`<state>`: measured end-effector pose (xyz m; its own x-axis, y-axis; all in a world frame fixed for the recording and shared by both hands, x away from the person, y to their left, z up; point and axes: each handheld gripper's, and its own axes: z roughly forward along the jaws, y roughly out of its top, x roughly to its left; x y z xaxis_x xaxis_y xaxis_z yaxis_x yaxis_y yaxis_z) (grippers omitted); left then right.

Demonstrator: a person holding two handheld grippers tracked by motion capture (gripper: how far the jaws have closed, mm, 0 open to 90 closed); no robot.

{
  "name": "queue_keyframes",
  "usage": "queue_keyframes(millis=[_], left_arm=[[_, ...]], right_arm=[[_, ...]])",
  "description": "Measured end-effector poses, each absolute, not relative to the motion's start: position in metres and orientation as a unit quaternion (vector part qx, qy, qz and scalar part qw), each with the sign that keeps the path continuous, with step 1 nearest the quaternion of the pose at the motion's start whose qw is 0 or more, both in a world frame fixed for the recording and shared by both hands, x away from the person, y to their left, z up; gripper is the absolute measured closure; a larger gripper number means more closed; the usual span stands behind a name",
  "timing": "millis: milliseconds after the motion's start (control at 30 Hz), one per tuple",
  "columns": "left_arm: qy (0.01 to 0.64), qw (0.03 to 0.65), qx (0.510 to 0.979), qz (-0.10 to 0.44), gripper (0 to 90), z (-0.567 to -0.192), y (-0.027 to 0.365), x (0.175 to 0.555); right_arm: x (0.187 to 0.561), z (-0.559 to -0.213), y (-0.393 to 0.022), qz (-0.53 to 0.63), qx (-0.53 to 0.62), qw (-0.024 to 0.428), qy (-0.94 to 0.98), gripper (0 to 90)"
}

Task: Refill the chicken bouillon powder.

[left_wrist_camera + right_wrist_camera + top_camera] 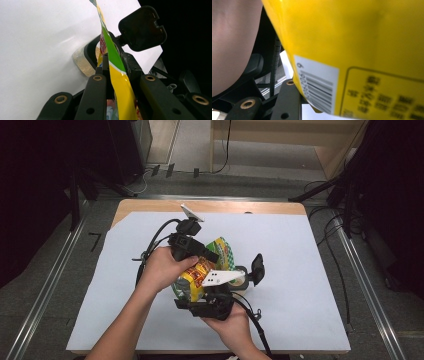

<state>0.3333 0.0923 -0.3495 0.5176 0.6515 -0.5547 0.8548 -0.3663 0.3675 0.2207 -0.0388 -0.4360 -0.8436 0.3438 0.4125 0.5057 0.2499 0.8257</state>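
Above the middle of the white sheet (pixel 300 285) that covered the worktop (pixel 150 206), the high view showed a yellow and green snack bag (pixel 200 275) held off the sheet between two grippers. The left gripper (pixel 212 256) reached the bag from its upper left, its jaws closed on the bag's upper part. The right gripper (pixel 252 275) came in from just below the bag, with its grey plate lying across the bag's lower right; one black pad (pixel 257 267) stood clear to the right of the bag, and whether this gripper pressed on the bag could not be told there.

In the left gripper view, the snack bag (pixel 117 75) ran as a thin yellow and green edge straight up between the two black jaws, which stood nearly together and pinched it. Past the bag, a black pad (pixel 142 28) of the right gripper stood over the white sheet (pixel 37 50), just right of the bag's edge.

In the right gripper view, the snack bag (pixel 362 50) lay very close, its yellow back with a barcode label (pixel 317 85) just above one black jaw; contact with the jaws could not be judged. A hand (pixel 232 45) sat left of the bag.
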Motion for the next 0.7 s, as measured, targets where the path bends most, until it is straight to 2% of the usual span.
queue_keyframes(millis=[700], left_arm=[[0.463,0.32,0.811,-0.157,81.9,-0.3489,0.0924,0.3324]], right_arm=[[0.2204,-0.4353,-0.038,-0.547,-0.267,0.068,-0.79,65.2]])
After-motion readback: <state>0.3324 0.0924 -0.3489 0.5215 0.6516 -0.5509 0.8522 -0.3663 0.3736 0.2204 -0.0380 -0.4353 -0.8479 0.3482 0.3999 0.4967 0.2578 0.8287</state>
